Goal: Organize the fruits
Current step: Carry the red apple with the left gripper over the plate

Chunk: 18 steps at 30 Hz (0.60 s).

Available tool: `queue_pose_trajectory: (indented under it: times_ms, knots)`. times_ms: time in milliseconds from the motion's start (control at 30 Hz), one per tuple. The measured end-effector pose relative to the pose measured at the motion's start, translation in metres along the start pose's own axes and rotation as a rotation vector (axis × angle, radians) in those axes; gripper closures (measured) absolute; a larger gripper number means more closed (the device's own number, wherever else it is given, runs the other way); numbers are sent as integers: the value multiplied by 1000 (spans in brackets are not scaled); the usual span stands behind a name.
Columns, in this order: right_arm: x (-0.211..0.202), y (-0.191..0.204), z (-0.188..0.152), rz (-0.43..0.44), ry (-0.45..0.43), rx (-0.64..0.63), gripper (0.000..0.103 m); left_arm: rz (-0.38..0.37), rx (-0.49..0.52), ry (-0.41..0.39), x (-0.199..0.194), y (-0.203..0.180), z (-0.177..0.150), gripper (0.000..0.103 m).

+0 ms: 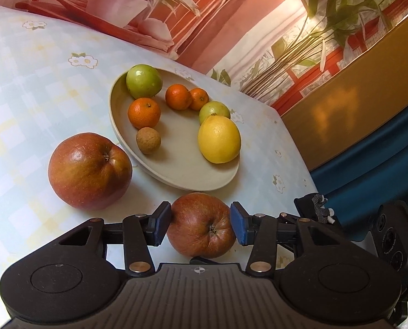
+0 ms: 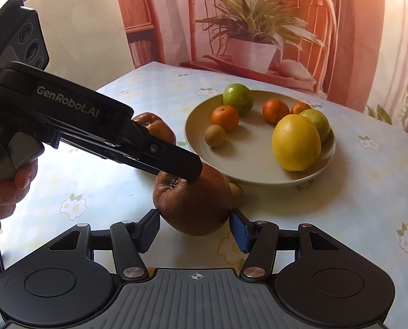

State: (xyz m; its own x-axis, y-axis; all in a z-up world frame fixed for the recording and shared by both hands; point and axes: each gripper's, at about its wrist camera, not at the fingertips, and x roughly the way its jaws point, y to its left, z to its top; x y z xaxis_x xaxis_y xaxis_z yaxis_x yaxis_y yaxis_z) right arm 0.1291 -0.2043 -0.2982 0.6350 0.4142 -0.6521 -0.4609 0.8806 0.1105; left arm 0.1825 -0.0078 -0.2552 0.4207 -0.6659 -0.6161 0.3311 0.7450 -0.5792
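Left tongs (image 1: 200,226) pinch wrinkled apple (image 1: 201,216); right tongs (image 2: 194,229) flank it, grip unclear; fruit plate (image 1: 176,182) at twelve o'clock.

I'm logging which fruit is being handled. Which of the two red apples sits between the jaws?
The wrinkled red apple nearest the plate's front rim; the smoother apple lies apart.

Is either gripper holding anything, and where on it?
Left gripper flanks the wrinkled red-brown apple at its sides; whether it grips cannot be told. Right gripper holds nothing.
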Motion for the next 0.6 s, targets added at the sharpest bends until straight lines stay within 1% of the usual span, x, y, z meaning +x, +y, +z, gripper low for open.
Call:
queue_pose_trajectory:
  times_ms: [100, 300, 467, 600]
  knots:
    - [-8, -1, 4, 0, -27, -6, 51, -16, -2, -17, -6, -3, 3, 54]
    - [-22, -2, 26, -11, -78, -34, 51, -8, 47, -75, -21, -22, 19, 54]
    - [-27, -8, 53, -24, -100, -71, 51, -5, 72, -103, -28, -34, 42, 54]
    - [-22, -17, 77, -43, -113, -97, 51, 5, 113, -123, -27, -41, 66, 55]
